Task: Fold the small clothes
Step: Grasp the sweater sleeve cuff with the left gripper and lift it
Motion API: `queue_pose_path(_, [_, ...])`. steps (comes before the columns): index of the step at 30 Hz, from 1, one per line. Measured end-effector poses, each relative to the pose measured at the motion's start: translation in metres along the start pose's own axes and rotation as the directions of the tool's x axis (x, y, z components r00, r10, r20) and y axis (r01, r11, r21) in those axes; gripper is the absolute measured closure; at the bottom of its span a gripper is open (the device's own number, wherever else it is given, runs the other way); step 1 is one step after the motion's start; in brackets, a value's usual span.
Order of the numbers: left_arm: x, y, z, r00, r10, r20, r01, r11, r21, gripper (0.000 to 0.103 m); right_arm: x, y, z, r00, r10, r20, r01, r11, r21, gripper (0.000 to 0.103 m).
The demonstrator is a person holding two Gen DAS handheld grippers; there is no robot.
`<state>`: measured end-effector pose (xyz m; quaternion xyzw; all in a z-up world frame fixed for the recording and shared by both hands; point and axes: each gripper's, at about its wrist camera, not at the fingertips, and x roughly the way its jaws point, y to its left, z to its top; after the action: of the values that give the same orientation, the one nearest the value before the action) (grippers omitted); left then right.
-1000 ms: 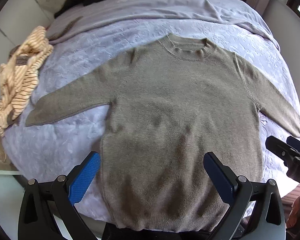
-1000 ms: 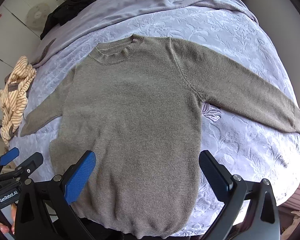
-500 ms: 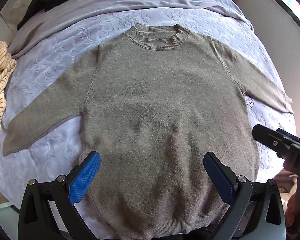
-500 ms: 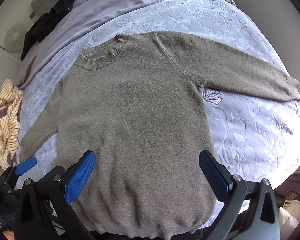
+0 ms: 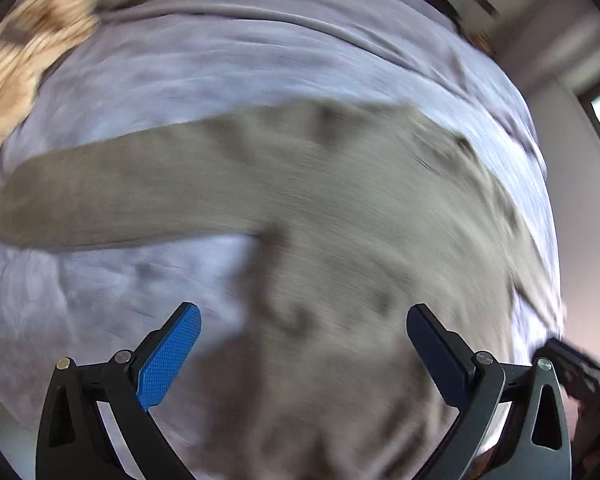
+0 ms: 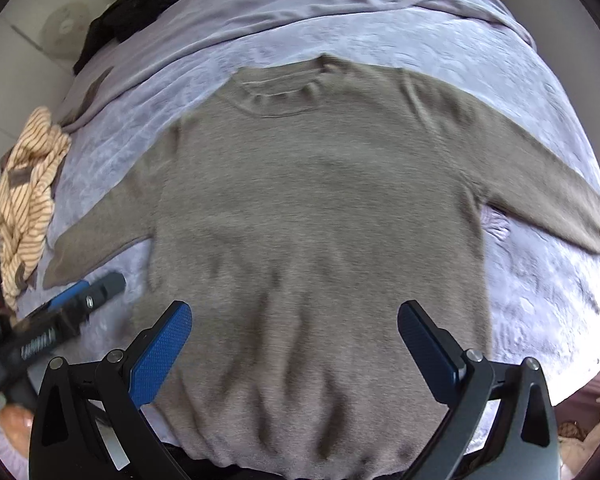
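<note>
A grey-brown sweater (image 6: 320, 208) lies flat on the bed, neck away from me, both sleeves spread out. My right gripper (image 6: 294, 344) is open and empty, hovering over the sweater's lower body. My left gripper (image 5: 304, 344) is open and empty over the sweater's (image 5: 340, 208) left side, below the left sleeve; that view is blurred by motion. The left gripper also shows in the right wrist view (image 6: 96, 292), just below the left sleeve's cuff (image 6: 56, 264).
The bed has a lilac embossed cover (image 6: 520, 280) and a folded-back sheet (image 6: 300, 4). A striped cream garment (image 6: 24, 200) lies at the left edge, dark clothes (image 6: 140, 12) at the far left. The bed's edge runs along the right.
My left gripper has swung left toward the left sleeve and blurs its view. My right gripper has dropped closer to the sweater's lower body. Both stay open.
</note>
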<state>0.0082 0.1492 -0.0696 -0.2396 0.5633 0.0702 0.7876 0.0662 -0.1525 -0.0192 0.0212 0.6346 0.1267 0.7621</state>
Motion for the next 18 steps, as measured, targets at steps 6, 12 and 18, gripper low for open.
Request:
queue_pose_path(6, [0.013, 0.155, 0.014, 0.992, -0.048, 0.116, 0.085, 0.935, -0.344, 0.0, 0.012, 0.041, -0.001, 0.999, 0.043, -0.028, -0.045, 0.996, -0.078, 0.0])
queue_pose_path(12, [0.045, 0.256, -0.002, 0.936, -0.244, 0.252, 0.348, 0.734, -0.583, 0.0, 0.025, 0.069, -0.005, 0.996, 0.072, -0.059, -0.079, 0.988, -0.13, 0.0])
queue_pose_path(18, [0.05, 0.244, 0.014, 0.884, -0.315, 0.345, 0.462, 0.703, -0.542, 0.0, 0.045, 0.09, -0.008, 0.991, 0.065, -0.119, -0.084, 0.982, -0.168, 0.0])
